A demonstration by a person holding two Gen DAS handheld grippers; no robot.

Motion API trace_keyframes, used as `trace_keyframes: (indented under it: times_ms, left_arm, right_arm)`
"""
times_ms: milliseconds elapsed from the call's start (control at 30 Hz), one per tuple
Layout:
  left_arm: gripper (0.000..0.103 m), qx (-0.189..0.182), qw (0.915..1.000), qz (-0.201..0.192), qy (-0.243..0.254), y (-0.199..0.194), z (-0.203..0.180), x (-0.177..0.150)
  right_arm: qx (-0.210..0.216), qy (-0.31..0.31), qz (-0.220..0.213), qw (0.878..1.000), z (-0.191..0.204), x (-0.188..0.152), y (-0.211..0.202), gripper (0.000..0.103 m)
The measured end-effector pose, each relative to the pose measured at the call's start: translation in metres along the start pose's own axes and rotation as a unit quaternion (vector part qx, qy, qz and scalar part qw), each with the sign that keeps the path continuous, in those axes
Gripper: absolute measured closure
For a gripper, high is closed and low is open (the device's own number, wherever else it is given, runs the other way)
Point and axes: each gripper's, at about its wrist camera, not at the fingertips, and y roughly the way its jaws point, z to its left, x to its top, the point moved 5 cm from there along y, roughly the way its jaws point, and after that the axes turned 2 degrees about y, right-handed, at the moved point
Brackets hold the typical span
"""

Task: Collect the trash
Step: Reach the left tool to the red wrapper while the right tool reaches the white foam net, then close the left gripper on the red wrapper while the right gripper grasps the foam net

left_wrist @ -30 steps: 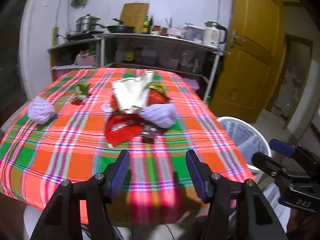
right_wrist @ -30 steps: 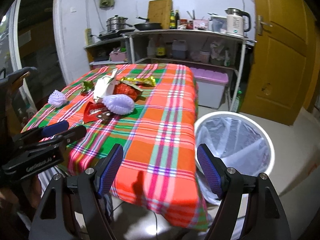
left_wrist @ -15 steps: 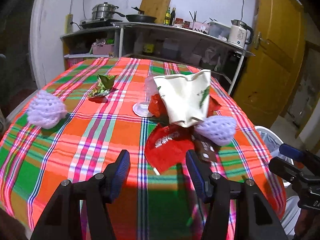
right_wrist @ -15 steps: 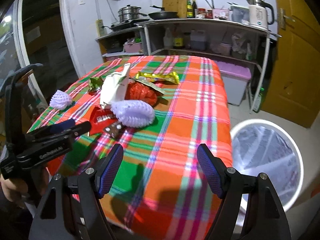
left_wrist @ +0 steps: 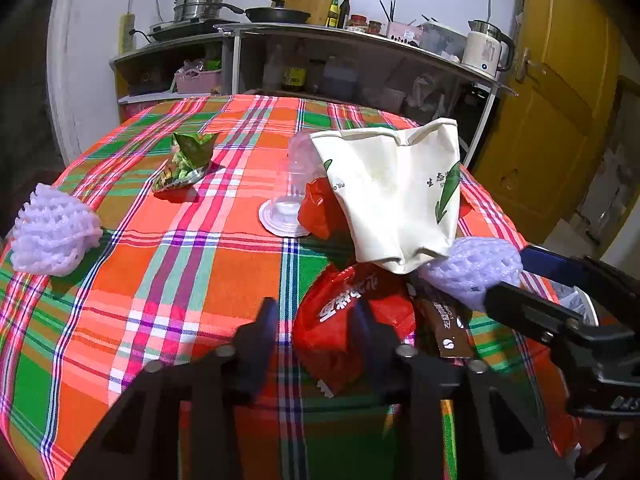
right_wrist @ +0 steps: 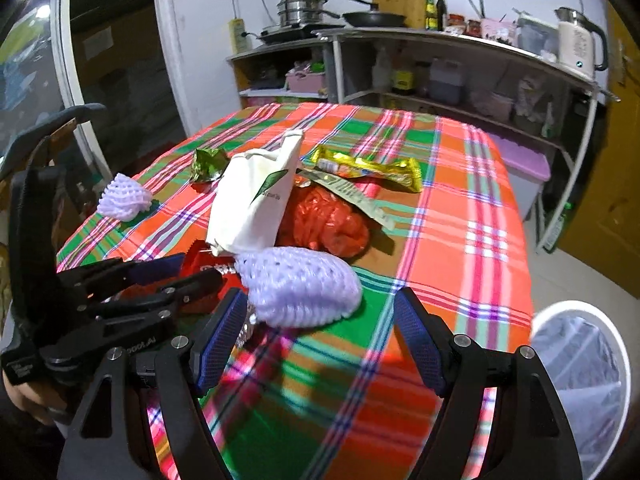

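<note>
A pile of trash lies on the plaid table: a red snack wrapper, a cream bag, a red plastic bag, a purple foam net, a clear cup and a yellow wrapper. My left gripper is open, its fingers on either side of the red wrapper's near edge. My right gripper is open, just short of the purple foam net. A second foam net and a green wrapper lie to the left.
A white bin with a clear liner stands on the floor right of the table. A shelf unit with pots, bottles and a kettle is behind the table. A yellow door is at the right.
Both grippers have moved forward over the table toward the trash pile. The left gripper has narrowed around the red wrapper's edge. The right one now faces the purple foam net.
</note>
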Motion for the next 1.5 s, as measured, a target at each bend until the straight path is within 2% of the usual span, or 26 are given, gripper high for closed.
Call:
trace_keyframes:
  times_ms: [67,133,167,367,533,1000,1500]
  left_arm:
    - [0.081,0.003,1.0,0.0,0.002,0.0,0.0,0.0]
    - [0.086,0.001,1.0,-0.001,0.001,0.0,0.0,0.0]
    - [0.087,-0.001,1.0,-0.001,-0.001,0.0,0.001,0.0]
    - [0.093,-0.016,0.9998,-0.005,-0.012,-0.004,0.003,-0.005]
    - [0.095,-0.025,0.9995,-0.009,-0.017,-0.012,0.003,-0.011]
    - [0.099,-0.009,0.9992,-0.03,-0.027,-0.056,0.007,-0.023]
    - [0.099,0.014,0.997,-0.074,-0.014,-0.118,-0.007,-0.022]
  right_arm:
    - [0.006,0.003,0.008,1.0,-0.002,0.002,0.008,0.027]
    - [0.021,0.011,0.017,1.0,-0.003,0.002,0.013,0.033]
    - [0.03,0.016,0.023,0.999,-0.004,0.001,0.015,0.042]
    - [0.04,0.028,0.02,0.999,-0.004,0.001,0.016,0.069]
    - [0.04,0.035,0.012,0.998,-0.003,0.001,0.009,0.084]
    - [0.034,0.057,-0.016,0.998,-0.012,-0.019,-0.041,0.086]
    - [0.006,0.102,-0.059,0.993,-0.055,-0.039,-0.102,0.086]
